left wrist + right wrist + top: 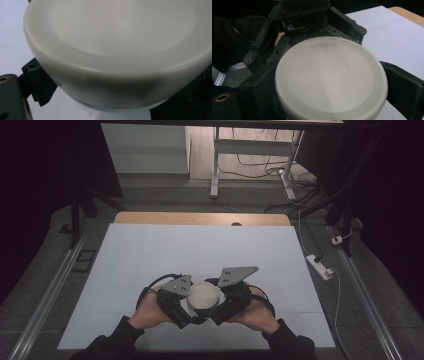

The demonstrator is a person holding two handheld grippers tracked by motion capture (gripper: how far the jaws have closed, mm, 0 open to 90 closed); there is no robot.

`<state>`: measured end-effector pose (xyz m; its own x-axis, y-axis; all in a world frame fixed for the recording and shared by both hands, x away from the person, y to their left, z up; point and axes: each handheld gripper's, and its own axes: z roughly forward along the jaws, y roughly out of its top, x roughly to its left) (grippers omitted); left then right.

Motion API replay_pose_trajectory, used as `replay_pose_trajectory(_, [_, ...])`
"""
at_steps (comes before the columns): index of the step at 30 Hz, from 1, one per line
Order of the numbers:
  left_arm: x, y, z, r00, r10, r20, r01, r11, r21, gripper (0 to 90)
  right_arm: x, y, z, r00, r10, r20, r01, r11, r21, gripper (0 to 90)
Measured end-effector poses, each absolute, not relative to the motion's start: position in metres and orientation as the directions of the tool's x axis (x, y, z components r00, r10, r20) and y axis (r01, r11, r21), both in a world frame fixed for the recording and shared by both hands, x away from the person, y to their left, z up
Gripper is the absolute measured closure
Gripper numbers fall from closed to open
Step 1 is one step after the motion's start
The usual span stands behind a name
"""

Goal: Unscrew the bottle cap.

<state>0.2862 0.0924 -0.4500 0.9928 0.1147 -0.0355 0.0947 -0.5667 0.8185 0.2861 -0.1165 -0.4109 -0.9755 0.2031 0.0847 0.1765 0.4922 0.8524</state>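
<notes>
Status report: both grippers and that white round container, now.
Left gripper and right gripper both closed on the white lidded container, one from each side. Container near the front of the white table cover. Nothing in the way.

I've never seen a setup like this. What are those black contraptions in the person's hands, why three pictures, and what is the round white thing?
A person stands at a table covered by a white sheet, holding a hand-worked grasping tool in each hand: the left tool and the right tool. One camera looks down from above; the other two ride on the tools, so they see very close up. Between both tools sits a round white lidded container, with black jaws on either side of its lid. Both tools appear to grip it at once.
</notes>
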Motion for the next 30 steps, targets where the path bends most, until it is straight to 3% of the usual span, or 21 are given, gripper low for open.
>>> replay_pose_trajectory(30, [0.306,0.110,-0.457,0.958,0.285,-0.037,0.197,-0.558,0.806,7.5,0.278,-0.136,-0.403,-0.945,0.325,0.021,0.172,0.444,0.879,7.1])
